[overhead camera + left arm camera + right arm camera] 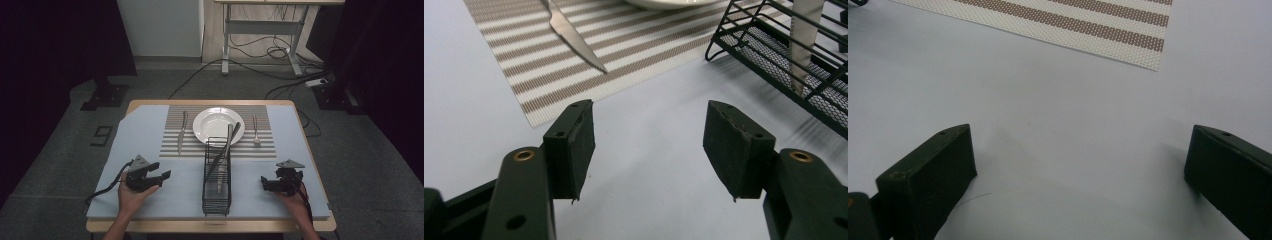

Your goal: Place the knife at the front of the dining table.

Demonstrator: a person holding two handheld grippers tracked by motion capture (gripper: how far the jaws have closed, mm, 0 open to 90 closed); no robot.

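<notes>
Right now my left gripper (161, 178) and right gripper (266, 184) both rest on the pale blue cloth (140, 140) with jaws spread wide, gripping nothing, either side of the black wire rack (217, 200) near the striped placemat (172, 145).

Dim room, evenly lit table.
Soft overhead light is falling on the pale table cover (150, 135) while the surroundings are sinking into darkness; the jaws are casting faint shadows, and the nearest jaw edges are blurring slightly in both gripper views.
</notes>
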